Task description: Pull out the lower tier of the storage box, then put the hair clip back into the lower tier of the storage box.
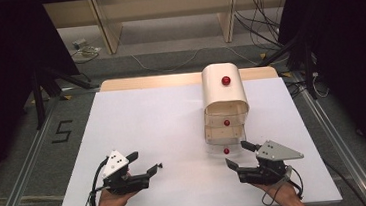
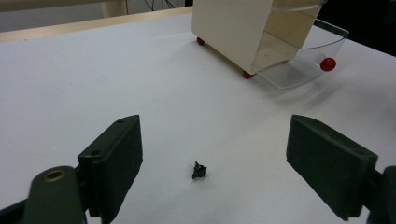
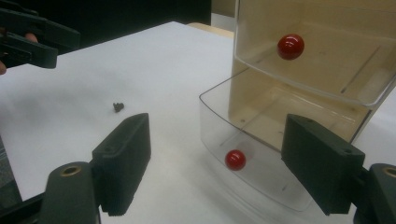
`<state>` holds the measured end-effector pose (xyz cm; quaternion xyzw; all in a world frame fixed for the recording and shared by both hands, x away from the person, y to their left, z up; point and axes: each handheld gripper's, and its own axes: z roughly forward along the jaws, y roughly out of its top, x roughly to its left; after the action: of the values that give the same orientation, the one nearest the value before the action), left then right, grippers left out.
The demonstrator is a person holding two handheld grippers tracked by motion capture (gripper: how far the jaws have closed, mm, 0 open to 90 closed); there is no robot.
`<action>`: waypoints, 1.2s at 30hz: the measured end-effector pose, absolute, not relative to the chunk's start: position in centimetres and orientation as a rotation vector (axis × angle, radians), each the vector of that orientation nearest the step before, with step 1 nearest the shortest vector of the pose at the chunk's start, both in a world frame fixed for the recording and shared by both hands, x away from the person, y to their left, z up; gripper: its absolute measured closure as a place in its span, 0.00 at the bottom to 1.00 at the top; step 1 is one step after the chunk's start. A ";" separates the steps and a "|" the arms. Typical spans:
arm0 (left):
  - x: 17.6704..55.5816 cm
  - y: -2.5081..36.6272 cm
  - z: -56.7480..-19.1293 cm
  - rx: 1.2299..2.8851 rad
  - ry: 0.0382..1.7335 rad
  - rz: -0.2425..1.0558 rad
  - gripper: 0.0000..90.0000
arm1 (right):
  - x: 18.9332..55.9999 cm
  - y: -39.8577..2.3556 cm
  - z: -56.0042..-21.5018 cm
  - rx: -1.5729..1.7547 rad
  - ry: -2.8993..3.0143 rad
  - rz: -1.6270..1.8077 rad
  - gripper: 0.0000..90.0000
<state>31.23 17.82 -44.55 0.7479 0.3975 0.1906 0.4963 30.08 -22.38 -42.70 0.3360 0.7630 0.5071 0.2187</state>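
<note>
high view: a cream, round-topped small chest of clear plastic drawers [image 1: 224, 97] stands on the white tabletop [image 1: 148, 126], toward its far right. the lowest clear drawer [image 1: 223, 145] is pulled out toward the person, its red ball knob [image 1: 226, 151] at the front.

the right gripper [image 1: 237, 154], held in the person's right hand [image 1: 284, 192], lies just in front of that drawer; its jaws stand wide apart with nothing between them. the left gripper [image 1: 148, 161], held in the left hand [image 1: 111, 197], rests well apart to the left, jaws likewise wide and empty.

right gripper view: the open drawer [image 3: 243, 140] and its red knob [image 3: 235, 159] sit between and beyond the two black jaws, untouched by either pad. the drawer above [image 3: 317, 60] is closed, with its own red knob [image 3: 290, 46].

left gripper view: a tiny black object [image 2: 199, 171], too small to identify, lies on the white surface between the spread jaws; the chest [image 2: 238, 32] stands beyond, the open drawer [image 2: 308, 60] projecting to the right.
</note>
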 end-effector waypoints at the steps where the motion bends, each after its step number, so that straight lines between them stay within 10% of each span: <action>1: 31.3 17.8 -44.6 1.820 0.965 0.458 0.20 | 30.0 -22.4 -42.7 0.933 2.114 1.406 0.28; 36: 33.6 16.0 -46.1 2.044 1.033 0.374 0.24 | 29.6 -22.5 -43.1 0.958 2.133 1.376 0.28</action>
<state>33.56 16.03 -46.06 0.8077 0.4082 0.1478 0.3991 29.61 -22.55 -43.08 0.3449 0.7682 0.4956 0.2127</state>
